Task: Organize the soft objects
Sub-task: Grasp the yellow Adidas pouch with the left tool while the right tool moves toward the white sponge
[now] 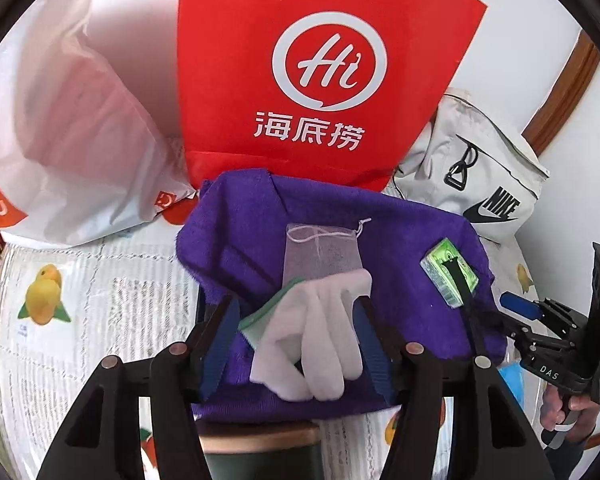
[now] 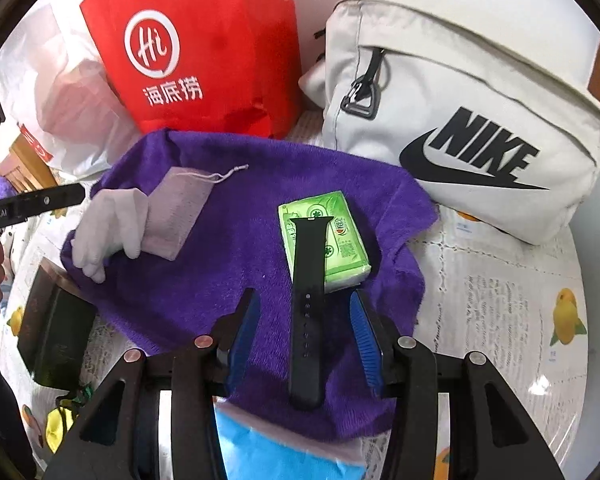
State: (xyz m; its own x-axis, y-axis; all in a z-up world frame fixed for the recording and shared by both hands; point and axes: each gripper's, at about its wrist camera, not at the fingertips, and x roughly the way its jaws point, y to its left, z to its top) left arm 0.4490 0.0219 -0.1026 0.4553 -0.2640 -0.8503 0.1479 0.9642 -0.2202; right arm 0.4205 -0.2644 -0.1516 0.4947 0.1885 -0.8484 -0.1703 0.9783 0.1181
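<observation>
A purple towel is spread on the table. On it lie a white glove, a grey drawstring pouch, a green tissue pack and a black watch strap resting across the pack. My left gripper stands open around the glove, with the pads at its sides. My right gripper is open astride the strap with a gap on both sides, and its blue pads do not touch it.
A red paper bag, a white plastic bag and a pale Nike backpack stand behind the towel. A dark box sits at the towel's left, something blue under its near edge. A fruit-print tablecloth covers the table.
</observation>
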